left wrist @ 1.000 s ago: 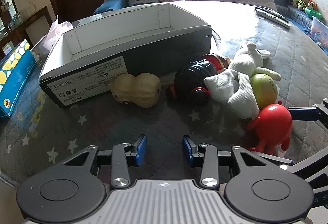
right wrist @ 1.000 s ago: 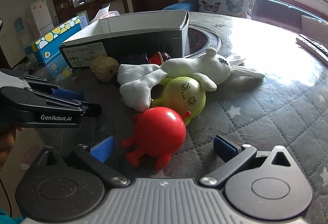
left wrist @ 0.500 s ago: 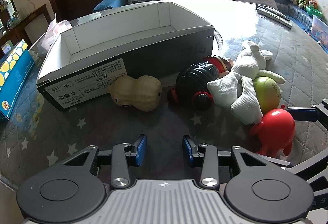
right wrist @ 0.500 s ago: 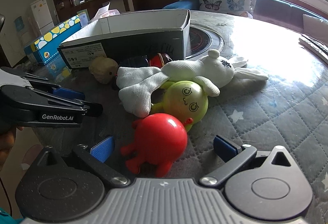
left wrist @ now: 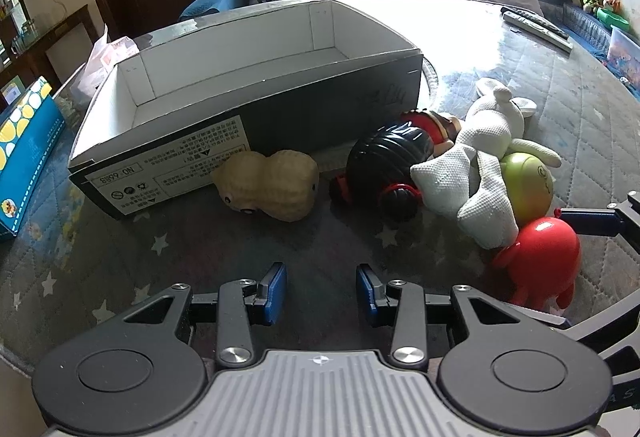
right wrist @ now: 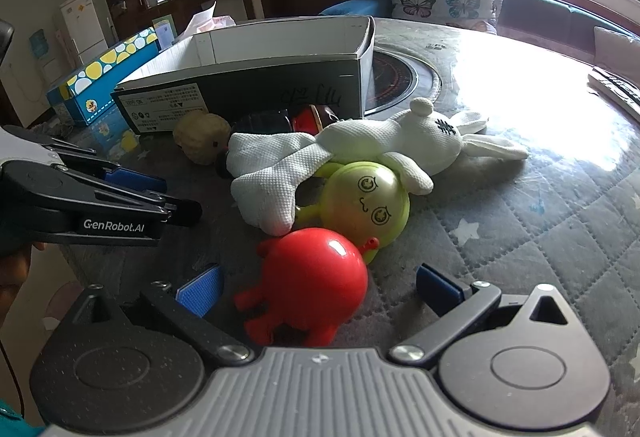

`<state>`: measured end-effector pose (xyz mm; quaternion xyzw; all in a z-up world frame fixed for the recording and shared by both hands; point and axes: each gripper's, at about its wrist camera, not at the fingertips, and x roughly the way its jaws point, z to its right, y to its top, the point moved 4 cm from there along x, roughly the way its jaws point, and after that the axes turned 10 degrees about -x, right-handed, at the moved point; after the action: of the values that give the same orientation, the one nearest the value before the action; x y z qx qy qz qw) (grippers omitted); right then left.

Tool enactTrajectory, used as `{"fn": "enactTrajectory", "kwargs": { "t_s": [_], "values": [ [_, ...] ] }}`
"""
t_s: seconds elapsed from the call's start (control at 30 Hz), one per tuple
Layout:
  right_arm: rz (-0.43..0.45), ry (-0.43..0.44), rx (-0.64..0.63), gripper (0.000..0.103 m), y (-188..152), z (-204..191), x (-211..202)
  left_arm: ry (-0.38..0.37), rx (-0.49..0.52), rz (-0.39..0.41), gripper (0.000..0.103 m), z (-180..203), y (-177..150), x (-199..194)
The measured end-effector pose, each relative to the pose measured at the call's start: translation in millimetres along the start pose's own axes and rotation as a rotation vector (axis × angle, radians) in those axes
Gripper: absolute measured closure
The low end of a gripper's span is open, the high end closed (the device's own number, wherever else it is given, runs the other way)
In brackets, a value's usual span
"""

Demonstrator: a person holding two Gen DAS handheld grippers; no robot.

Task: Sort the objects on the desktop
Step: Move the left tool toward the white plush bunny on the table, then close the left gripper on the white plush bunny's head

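An open cardboard box (left wrist: 280, 77) with a white inside stands at the back of the quilted table. In front of it lie a peanut toy (left wrist: 272, 183), a black and red toy (left wrist: 384, 161), a white rabbit plush (left wrist: 476, 177), a green round toy (left wrist: 528, 185) and a red round toy (left wrist: 540, 257). My left gripper (left wrist: 321, 289) is open over bare cloth, a short way in front of the peanut toy, nothing between its fingers. My right gripper (right wrist: 318, 287) is wide open, and the red toy (right wrist: 316, 269) sits between its blue pads (right wrist: 200, 289) without touching them.
A blue dotted carton (left wrist: 24, 157) lies at the table's left edge. Remote controls (left wrist: 536, 27) lie at the far right, with a round hob plate (right wrist: 400, 81) behind the box. The left gripper (right wrist: 168, 193) juts in from the left of the right wrist view.
The left wrist view has shifted slightly, so the box and toys sit a little lower in it. No toy has moved on the table. Both grippers keep the same opening.
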<state>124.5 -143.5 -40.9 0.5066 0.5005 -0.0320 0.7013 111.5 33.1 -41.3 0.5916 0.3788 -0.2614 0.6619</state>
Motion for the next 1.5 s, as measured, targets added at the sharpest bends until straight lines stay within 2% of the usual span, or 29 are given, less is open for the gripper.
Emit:
{"fn": "enactTrajectory", "kwargs": {
  "t_s": [0.5, 0.83, 1.07, 1.27, 1.5],
  "values": [
    [0.012, 0.008, 0.002, 0.0, 8, 6, -3, -0.054, -0.024, -0.008, 0.062, -5, 8, -3],
    [0.079, -0.021, -0.011, 0.003, 22, 20, -33, -0.162, 0.005, 0.098, 0.062, 2, 25, -43],
    [0.106, -0.037, 0.107, 0.013, 35, 56, -36, -0.246, 0.083, 0.108, 0.062, 26, 29, -47],
    [0.11, -0.009, 0.21, 0.018, 46, 81, -19, -0.288, 0.147, 0.091, 0.062, 48, 36, -36],
    [0.084, 0.041, 0.314, 0.027, 55, 101, 11, -0.325, 0.167, 0.05, 0.064, 58, 44, -18]
  ]
}}
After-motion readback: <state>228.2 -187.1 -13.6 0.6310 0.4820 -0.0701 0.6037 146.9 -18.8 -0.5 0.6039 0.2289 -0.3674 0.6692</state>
